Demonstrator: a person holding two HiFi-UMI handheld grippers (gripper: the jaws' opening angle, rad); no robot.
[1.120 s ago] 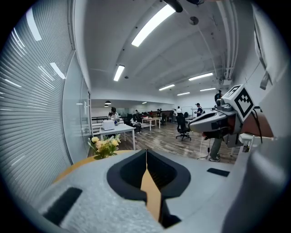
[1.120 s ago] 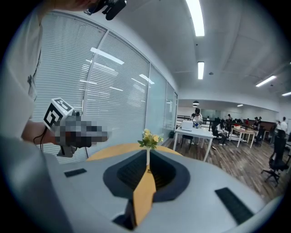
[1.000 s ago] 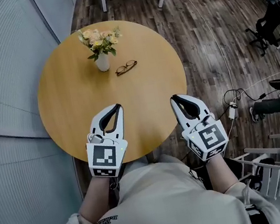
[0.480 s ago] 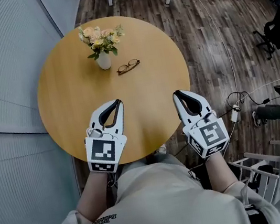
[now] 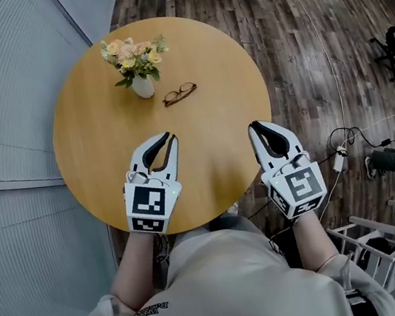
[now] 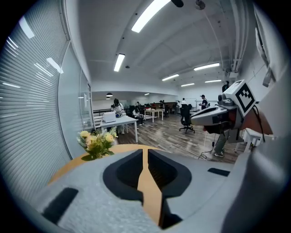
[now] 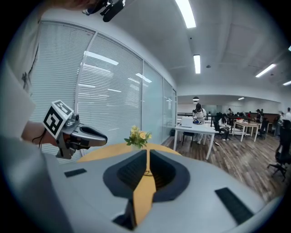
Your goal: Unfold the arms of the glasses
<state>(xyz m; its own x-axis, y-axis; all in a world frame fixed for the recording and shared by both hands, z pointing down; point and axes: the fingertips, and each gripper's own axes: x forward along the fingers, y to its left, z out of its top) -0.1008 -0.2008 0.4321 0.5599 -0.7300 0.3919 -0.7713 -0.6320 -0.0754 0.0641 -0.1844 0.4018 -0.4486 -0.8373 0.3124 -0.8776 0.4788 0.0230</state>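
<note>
Dark-rimmed glasses [image 5: 179, 93] lie on the round wooden table [image 5: 201, 48], just right of a small white vase of flowers [image 5: 142, 86]. How their arms stand is too small to tell. My left gripper [image 5: 171, 136] hangs shut over the near part of the table, well short of the glasses. My right gripper [image 5: 252, 127] is also shut, near the table's right edge. In the right gripper view the glasses [image 7: 146, 173] show as a thin sliver through the slit behind that gripper's [image 7: 148, 151] closed tips. The left gripper view has its gripper [image 6: 145, 150] shut, with only the flowers [image 6: 96, 143] ahead.
A blinds-covered glass wall [image 5: 1, 149] runs along the left of the table. Dark wooden floor [image 5: 298, 39] lies to the right, with cables [image 5: 342, 148], chairs and white desks farther off. People sit at distant desks [image 7: 198, 127].
Both grippers have edged a little forward over the table toward the glasses and stay shut. The glasses and vase have not moved.
</note>
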